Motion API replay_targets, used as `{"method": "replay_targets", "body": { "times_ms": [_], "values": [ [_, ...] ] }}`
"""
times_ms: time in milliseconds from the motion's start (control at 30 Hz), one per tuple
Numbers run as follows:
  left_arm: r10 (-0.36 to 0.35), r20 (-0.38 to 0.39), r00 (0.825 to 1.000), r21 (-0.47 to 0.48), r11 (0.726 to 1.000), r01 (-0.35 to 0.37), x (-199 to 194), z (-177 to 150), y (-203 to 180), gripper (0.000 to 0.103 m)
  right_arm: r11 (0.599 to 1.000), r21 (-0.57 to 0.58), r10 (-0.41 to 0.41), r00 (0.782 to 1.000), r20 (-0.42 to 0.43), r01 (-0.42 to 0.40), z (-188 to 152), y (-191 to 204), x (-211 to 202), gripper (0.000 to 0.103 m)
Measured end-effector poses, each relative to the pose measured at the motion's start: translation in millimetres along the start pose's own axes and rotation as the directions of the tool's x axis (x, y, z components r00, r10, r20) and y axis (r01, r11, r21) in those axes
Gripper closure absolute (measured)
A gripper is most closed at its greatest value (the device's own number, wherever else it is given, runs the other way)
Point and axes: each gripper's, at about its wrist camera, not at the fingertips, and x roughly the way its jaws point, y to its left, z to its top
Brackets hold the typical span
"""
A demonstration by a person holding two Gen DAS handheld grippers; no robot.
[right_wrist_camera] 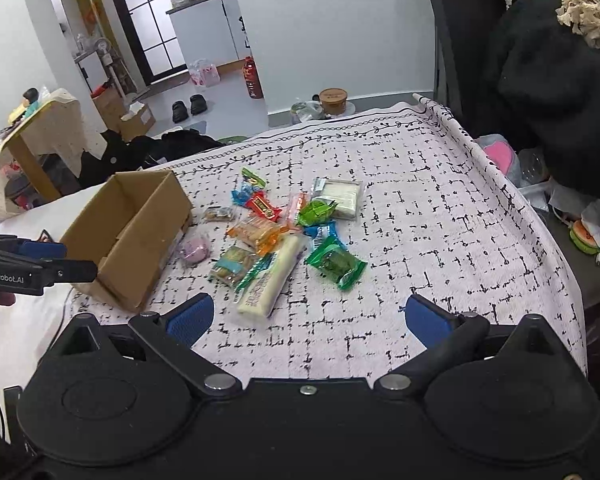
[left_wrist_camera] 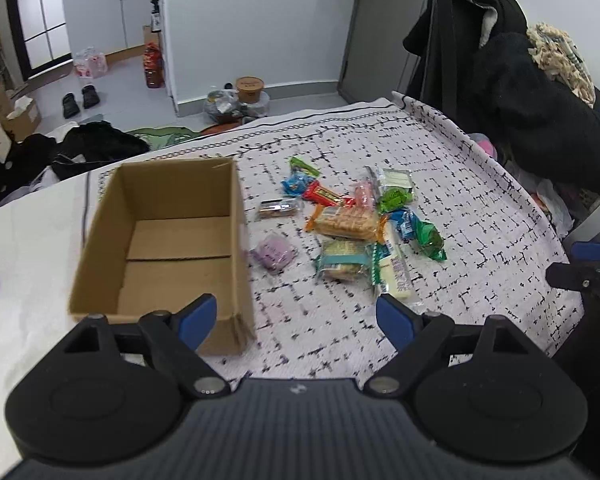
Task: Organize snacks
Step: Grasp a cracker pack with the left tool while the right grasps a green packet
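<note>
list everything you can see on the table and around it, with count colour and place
cardboard box: 1, brown, open and empty, left part of the table
tablecloth: 1, white with black dashes, under the snacks
snack packets: about a dozen, mixed colours, loose pile right of the box
long white packet: 1, white, near edge of the pile
green packet: 1, green, right edge of the pile
purple packet: 1, purple, beside the box
black clothing: heap, black, right of the table
slippers: 1 pair, black, floor behind
left gripper: 1, black with blue pads, open, holds nothing
right gripper: 1, black with blue pads, open, holds nothing
</note>
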Motion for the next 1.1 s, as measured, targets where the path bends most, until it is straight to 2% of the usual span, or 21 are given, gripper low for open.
{"method": "replay_targets", "body": {
  "times_ms": [433, 700, 933, 1100],
  "values": [
    [-0.059, -0.037, 0.998, -0.010, 0.998, 0.059, 60, 25, -16, 0.017, 1.000, 0.013, -0.016, 0.998, -0.059, 0.017, 14, -11, 45, 0.000],
    [-0.080, -0.062, 0.995, -0.051, 0.996, 0.077, 97, 27, -19, 0.019, 0.999, 0.023, -0.042, 0.997, -0.070, 0.044, 20, -22, 78, 0.001],
    [-0.100, -0.099, 0.990, -0.078, 0.993, 0.092, 131, 25, -24, 0.019, 0.999, 0.022, -0.038, 0.993, -0.110, 0.041, 25, -25, 110, 0.015],
    [-0.102, -0.120, 0.988, -0.083, 0.992, 0.092, 152, 27, -27, 0.021, 0.999, 0.021, -0.032, 0.989, -0.142, 0.035, 24, -27, 131, 0.021]
  ]
}}
